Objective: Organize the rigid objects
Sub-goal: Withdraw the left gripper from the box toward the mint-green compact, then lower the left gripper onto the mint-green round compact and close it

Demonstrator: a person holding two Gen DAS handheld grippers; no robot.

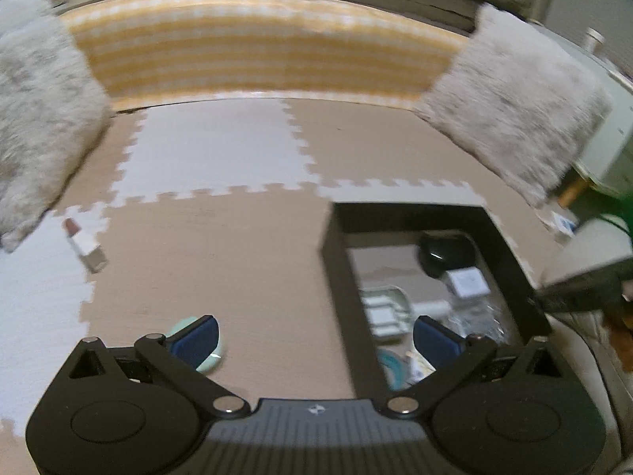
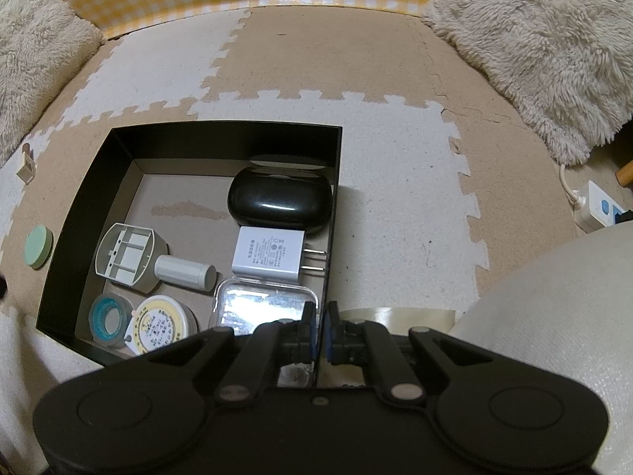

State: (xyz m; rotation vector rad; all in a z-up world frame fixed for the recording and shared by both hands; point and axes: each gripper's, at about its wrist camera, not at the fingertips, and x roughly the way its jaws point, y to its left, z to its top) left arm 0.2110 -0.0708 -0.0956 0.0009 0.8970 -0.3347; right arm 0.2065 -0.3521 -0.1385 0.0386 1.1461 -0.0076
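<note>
left hand-held gripper (image 1: 316,336): jaws spread wide, nothing between them, angled down, left of the black box (image 1: 336,261) | right hand-held gripper (image 2: 319,330): jaws closed on the box's near-right wall, angled steeply down

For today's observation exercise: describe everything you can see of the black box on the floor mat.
The black box is an open, lidless rectangular tray with thin, glossy black walls and a plain brownish cardboard-like floor bearing a faint darker stain. It sits flat on the tan and white puzzle mat. Its near right wall passes between the shut fingers of the right gripper, which looks clamped on it. Several small items lie inside. A mint round disc lies on the mat just outside its left wall, apart from it.
</note>
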